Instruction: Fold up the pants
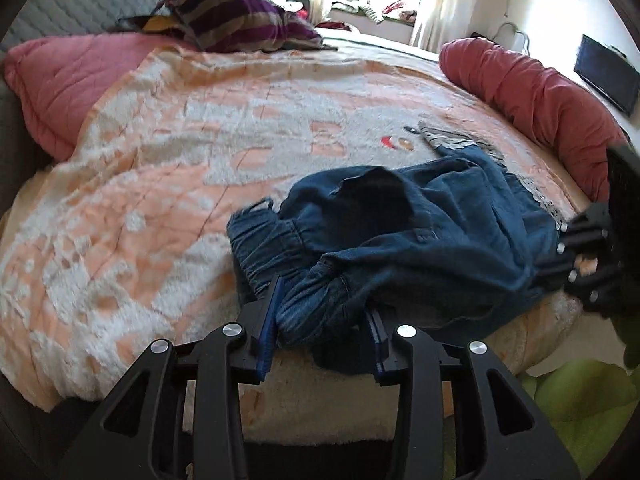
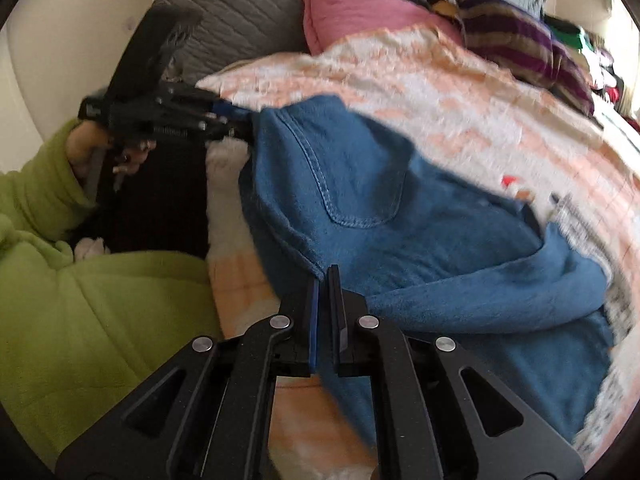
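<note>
Blue denim pants [image 1: 420, 232] lie bunched near the front edge of the bed, waistband toward me. My left gripper [image 1: 324, 312] has its blue-padded fingers apart around the gathered waistband; in the right wrist view the left gripper [image 2: 240, 120] meets the pants' far corner. My right gripper [image 2: 325, 280] is shut on the near edge of the pants [image 2: 380, 208], by the back pocket. The right gripper [image 1: 560, 248] shows at the right edge of the left wrist view, at the pants' side.
The bed has an orange and white quilt [image 1: 180, 152]. A pink pillow [image 1: 60, 80] and a striped pillow [image 1: 236, 20] lie at the head, a red bolster [image 1: 532, 88] along the far side. My green sleeve [image 2: 80, 300] is at the bed's edge.
</note>
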Tool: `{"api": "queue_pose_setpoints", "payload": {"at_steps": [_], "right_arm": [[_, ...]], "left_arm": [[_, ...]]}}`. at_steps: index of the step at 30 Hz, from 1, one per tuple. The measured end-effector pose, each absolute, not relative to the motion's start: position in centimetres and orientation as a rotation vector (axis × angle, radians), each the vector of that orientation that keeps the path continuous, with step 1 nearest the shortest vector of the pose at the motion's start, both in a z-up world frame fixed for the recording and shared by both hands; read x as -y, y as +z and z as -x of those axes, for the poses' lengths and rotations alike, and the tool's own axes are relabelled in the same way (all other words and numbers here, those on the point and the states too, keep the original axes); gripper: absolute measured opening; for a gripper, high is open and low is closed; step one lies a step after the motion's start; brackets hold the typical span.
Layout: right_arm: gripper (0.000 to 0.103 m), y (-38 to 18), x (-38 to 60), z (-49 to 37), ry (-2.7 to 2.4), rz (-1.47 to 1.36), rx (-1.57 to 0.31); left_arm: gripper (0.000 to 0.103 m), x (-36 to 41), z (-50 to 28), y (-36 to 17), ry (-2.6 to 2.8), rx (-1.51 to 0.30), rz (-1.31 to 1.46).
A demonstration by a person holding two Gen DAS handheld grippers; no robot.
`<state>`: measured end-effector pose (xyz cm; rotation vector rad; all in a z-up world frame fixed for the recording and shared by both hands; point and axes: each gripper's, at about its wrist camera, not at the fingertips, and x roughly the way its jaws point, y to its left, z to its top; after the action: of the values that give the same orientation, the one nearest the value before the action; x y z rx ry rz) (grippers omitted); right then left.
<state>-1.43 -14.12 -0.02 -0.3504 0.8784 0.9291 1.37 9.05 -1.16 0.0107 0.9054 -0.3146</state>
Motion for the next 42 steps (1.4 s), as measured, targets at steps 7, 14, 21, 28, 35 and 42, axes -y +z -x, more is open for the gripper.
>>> {"api": "queue_pose_setpoints", "payload": {"at_steps": [7,14,21,28,35,42], "right_arm": [[0.004,-0.6,13.3,2.0,0.952,0.354,-0.875],[0.005,-1.3,12.4,2.1,0.973,0.351,-0.885],[0.019,0.7,12.7,3.1,1.052,0.314,-0.840],[0.022,-0.4,11.4,1.3,0.955,0.276,-0.902],[0.034,-1.5,11.6,0.3,0.935,0.238,-0.954],[0.058,4.6,19.5,-3.9,0.704,0.100,-0.785]], "left_arm": [[0.054,-11.6,-0.8,-0.8,-0.265,-0.943,0.080],[0.054,-11.9,1.4,3.1,-0.177,-0.856,0.040],[0.051,-10.0,1.0,4.9,-0.206,-0.812,0.054],[0.045,-4.4,-0.8,-0.3,-0.291,-0.941,-0.076],[0.044,-5.2,-1.3,-3.0,-0.283,-0.986,-0.046],[0.056,-5.9,0.3,1.8,-0.275,-0.853,0.019]]}}
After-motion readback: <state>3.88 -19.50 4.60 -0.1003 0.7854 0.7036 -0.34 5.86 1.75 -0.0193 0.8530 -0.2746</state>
